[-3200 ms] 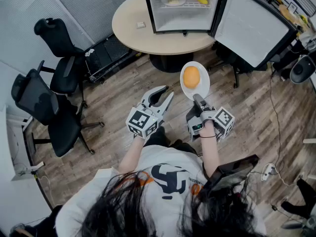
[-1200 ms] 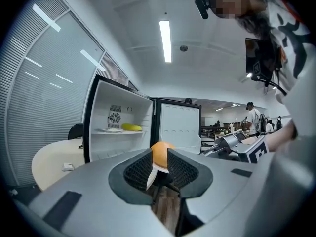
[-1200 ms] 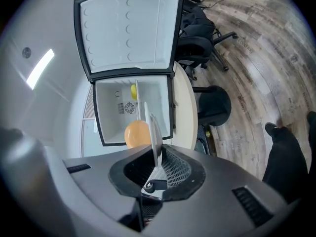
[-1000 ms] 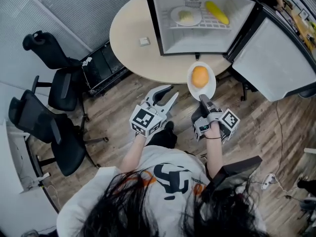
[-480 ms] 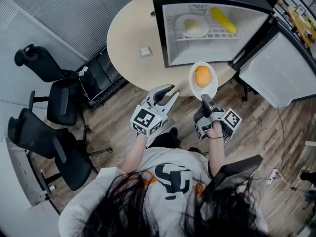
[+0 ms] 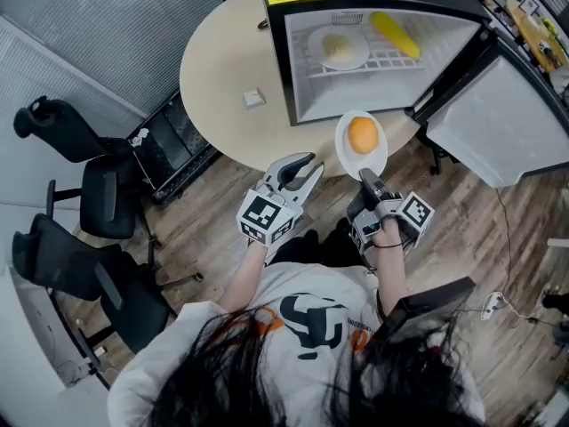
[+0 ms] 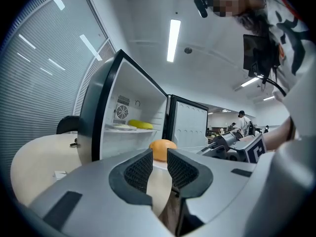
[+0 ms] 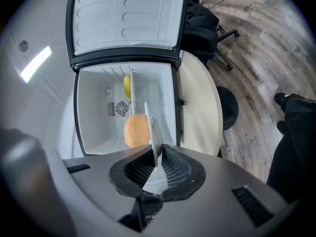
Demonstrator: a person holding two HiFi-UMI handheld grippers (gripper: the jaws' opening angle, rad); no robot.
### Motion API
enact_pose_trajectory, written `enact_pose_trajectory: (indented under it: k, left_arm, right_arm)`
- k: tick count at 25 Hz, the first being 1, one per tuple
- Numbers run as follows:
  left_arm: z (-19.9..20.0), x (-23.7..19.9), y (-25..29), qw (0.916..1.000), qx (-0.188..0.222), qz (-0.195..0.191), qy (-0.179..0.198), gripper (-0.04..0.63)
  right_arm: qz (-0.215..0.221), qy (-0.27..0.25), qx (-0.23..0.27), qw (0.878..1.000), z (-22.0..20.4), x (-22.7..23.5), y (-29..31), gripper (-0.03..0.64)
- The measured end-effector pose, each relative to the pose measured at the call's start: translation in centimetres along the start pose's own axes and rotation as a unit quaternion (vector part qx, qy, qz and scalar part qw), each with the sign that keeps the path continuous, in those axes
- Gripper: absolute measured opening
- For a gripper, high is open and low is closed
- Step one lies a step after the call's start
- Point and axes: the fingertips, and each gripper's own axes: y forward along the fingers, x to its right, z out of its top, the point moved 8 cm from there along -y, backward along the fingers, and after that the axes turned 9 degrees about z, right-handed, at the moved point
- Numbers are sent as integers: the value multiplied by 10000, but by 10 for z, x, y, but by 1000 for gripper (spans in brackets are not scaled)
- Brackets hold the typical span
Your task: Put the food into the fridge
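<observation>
Since the earlier frames the plate (image 6: 360,164) w/ orange (image 6: 362,135) has come up to the fridge (image 6: 343,96); it's now at upper centre of frame, over the table (image 6: 222,69) edge, where before it hung over floor. Right gripper (image 6: 366,178) is clamped on the plate rim; left gripper (image 6: 300,169), mid-frame, has jaws apart & empty. Step: carry-in; next probably calls for sliding the plate level onto the lower shelf w/o tipping the orange.

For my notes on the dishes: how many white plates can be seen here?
2. One plate, carrying an orange food, is held at its rim by the right gripper. The second plate lies on the fridge shelf. More may be hidden.
</observation>
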Motion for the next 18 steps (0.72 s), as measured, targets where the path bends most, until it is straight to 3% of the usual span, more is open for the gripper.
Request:
enact_pose_trajectory:
  k: [11, 18]
  left_arm:
    - [6, -7, 47, 10000, -53, -61, 48, 95]
    - [12, -3, 89, 9998, -66, -162, 80, 95]
  right_arm:
    - [16, 49, 69, 10000, 37, 2, 28, 40]
    - [2, -35, 173, 9998, 83, 9, 56, 40]
